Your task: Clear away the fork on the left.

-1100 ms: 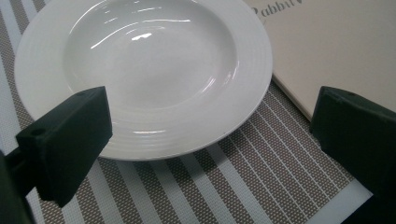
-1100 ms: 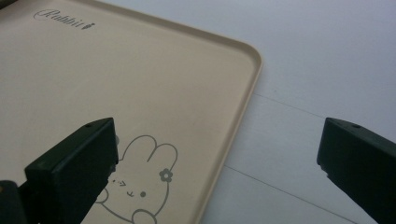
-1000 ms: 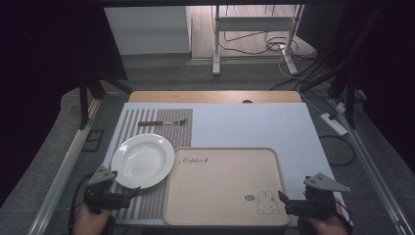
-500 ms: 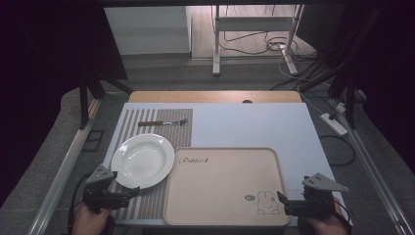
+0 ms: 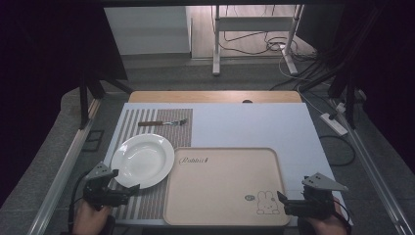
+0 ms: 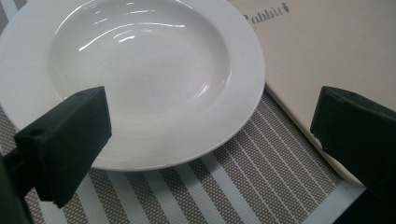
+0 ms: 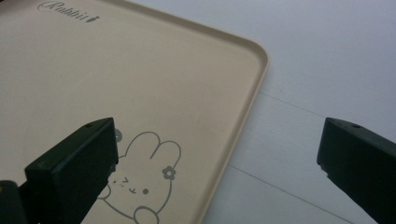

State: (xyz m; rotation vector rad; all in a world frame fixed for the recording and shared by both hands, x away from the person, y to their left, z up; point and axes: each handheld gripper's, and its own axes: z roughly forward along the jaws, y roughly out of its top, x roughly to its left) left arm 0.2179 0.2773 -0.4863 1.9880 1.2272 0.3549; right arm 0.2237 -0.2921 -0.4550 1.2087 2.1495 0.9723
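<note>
A white deep plate (image 5: 142,160) lies on a striped placemat (image 5: 147,203) at the table's left. Beside it on the right is a beige tray (image 5: 220,181) with a rabbit drawing (image 5: 266,201) in its near right corner. My left gripper (image 5: 128,190) is open at the plate's near rim; in the left gripper view the plate (image 6: 140,74) lies just ahead of the open left gripper (image 6: 212,116). My right gripper (image 5: 281,200) is open at the tray's near right corner, and in the right gripper view the open right gripper (image 7: 217,144) straddles the tray's edge (image 7: 252,88).
A fork (image 5: 164,123) with a brown handle lies at the far end of the placemat. The white table top (image 5: 254,127) stretches bare behind the tray. A wooden strip (image 5: 215,96) borders the far edge. Cables and a power strip (image 5: 334,123) lie on the floor at right.
The right gripper has slipped slightly back toward the table's near edge. The left gripper, plate, tray and fork have stayed in place.
</note>
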